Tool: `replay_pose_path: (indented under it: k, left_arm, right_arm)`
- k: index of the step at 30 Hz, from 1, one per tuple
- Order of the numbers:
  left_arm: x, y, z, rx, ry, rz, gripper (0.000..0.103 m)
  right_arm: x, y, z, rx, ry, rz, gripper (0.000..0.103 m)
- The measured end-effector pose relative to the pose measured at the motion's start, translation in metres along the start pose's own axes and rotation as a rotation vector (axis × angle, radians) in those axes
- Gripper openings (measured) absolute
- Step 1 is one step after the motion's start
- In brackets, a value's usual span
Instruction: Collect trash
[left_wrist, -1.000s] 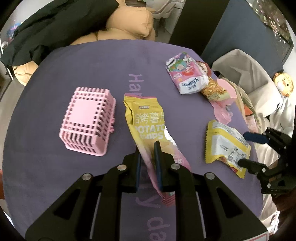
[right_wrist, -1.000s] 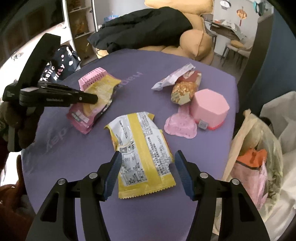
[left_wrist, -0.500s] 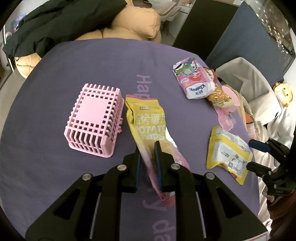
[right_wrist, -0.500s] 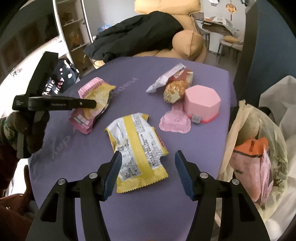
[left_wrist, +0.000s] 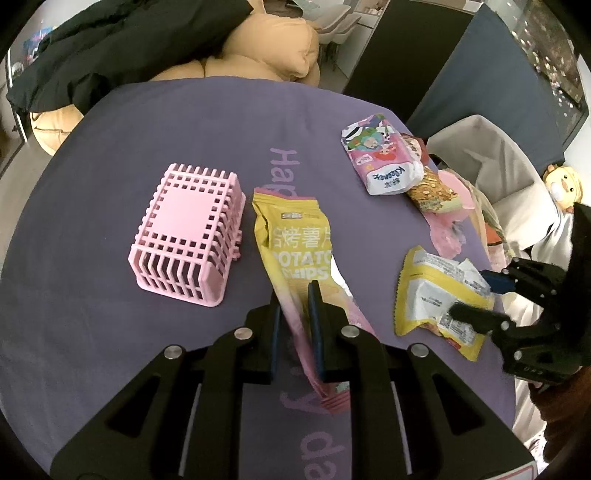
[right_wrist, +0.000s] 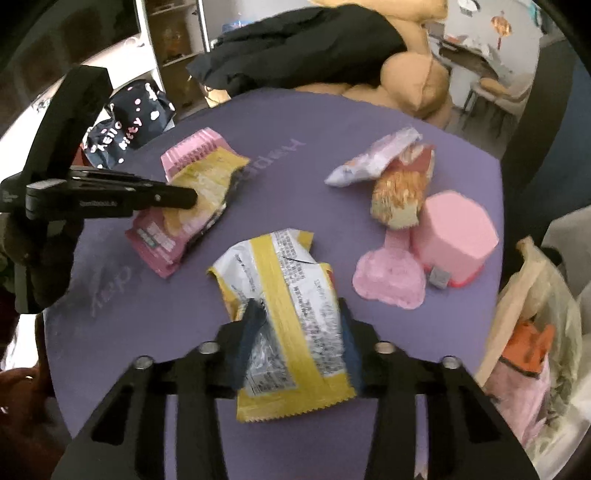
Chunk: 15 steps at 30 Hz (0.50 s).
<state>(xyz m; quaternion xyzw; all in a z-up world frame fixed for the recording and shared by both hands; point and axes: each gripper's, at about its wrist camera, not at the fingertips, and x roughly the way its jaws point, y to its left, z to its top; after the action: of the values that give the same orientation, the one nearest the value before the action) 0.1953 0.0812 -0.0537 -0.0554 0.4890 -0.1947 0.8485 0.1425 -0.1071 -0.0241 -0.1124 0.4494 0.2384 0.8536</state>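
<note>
Right hand-held gripper (right_wrist: 295, 328) has descended, fingers now straddling the yellow wrapper (right_wrist: 284, 291).

I am in a home, in what looks like a living and dining room. Behind my round purple worktop (left_wrist: 155, 122) sits a tan sofa (left_wrist: 273, 44) with a black coat (left_wrist: 122, 40) thrown over it. Past the sofa stand pale dining chairs (right_wrist: 495, 92) at a table, and a red ornament (right_wrist: 500, 23) hangs on the wall, blurred enough that I may be misreading it. A shelf unit (right_wrist: 166, 44) lines one wall, with a dark Hello Kitty bag (right_wrist: 129, 122) below it. A yellow plush doll (left_wrist: 563, 184) sits off to one side. Snack wrappers and a pink basket (left_wrist: 188, 232) lie about the worktop.
</note>
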Motion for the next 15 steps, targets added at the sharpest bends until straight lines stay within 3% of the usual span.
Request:
replay_pose_path:
  k: [2, 3, 15]
  left_arm:
    - [-0.004, -0.004, 0.001, 0.01, -0.007, 0.005, 0.013]
    - [-0.007, -0.007, 0.003, 0.016, -0.015, 0.008, 0.013]
    - [-0.065, -0.049, 0.02, 0.11, -0.147, 0.04, 0.011]
  right_arm:
    - [-0.011, 0.002, 0.001, 0.003, -0.034, -0.016, 0.027]
    - [-0.019, 0.001, 0.003, 0.011, -0.052, -0.011, 0.016]
    - [-0.095, -0.004, 0.019, 0.011, -0.215, -0.092, 0.016]
